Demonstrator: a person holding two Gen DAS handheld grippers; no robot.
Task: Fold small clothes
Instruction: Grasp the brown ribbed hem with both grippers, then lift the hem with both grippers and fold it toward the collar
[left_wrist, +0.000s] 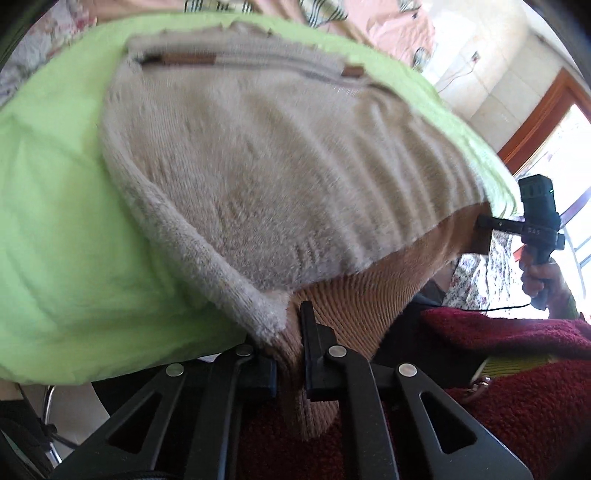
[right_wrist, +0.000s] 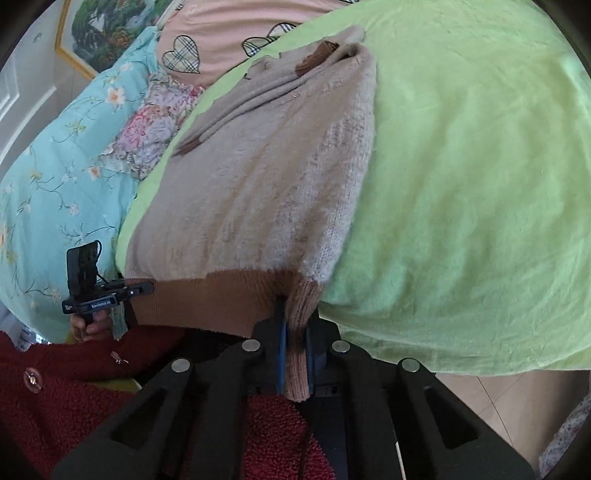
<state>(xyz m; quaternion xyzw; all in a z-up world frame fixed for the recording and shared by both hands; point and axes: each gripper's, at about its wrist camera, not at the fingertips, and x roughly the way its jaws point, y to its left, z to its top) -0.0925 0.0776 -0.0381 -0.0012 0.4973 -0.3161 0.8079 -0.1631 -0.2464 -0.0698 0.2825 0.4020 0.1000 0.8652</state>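
On the bed, over a lime-green blanket (right_wrist: 461, 184), a beige knit sweater (left_wrist: 258, 155) lies spread flat with its brown ribbed hem (right_wrist: 207, 299) hanging off the near edge. Left tongs (left_wrist: 291, 354) are clamped on one hem corner, right tongs (right_wrist: 295, 332) on the other. A red fleece garment (right_wrist: 74, 398) shows below both tongs.

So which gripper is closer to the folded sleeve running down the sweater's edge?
Left. The left gripper grips the hem right below the folded sleeve; the right gripper pinches the opposite hem corner, across the sweater.
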